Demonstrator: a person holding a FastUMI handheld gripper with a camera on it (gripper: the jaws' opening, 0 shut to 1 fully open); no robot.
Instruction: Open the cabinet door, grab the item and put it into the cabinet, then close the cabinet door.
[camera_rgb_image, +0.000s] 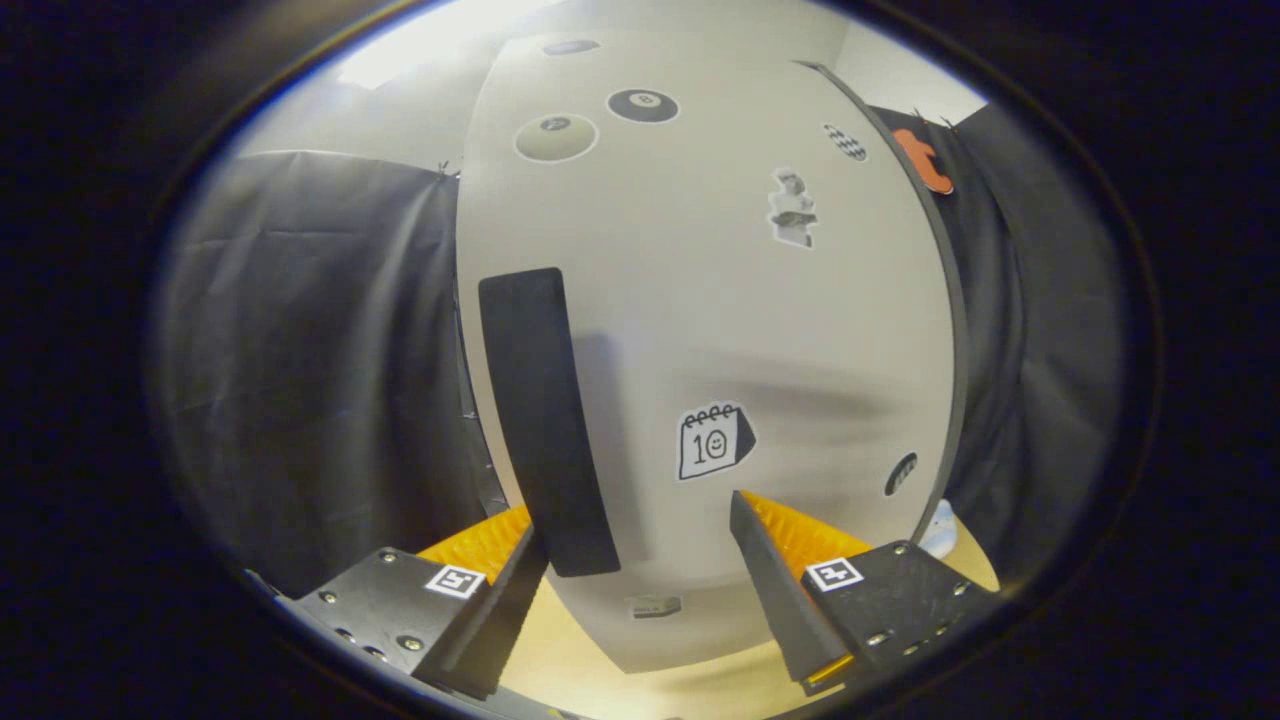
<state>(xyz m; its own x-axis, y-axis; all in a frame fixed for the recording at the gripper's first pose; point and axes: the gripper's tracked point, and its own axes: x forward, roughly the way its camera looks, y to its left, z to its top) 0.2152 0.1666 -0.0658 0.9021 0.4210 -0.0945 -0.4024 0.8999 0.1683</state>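
Note:
The white cabinet door (720, 320) stands close in front of me, dotted with small stickers. Its black upright handle (545, 420) runs down the door's left side. My gripper (635, 520) is open. The handle's lower end sits between the fingers, right against the left finger (490, 545), while the right finger (790, 540) is well clear of it. A small white and pale blue thing (940, 530) peeks out past the door's lower right corner, beyond the right finger. Most of it is hidden and I cannot tell what it is.
A light wooden tabletop (660, 690) lies under the cabinet and the fingers. Black cloth walls (320, 370) hang to the left and right of the cabinet.

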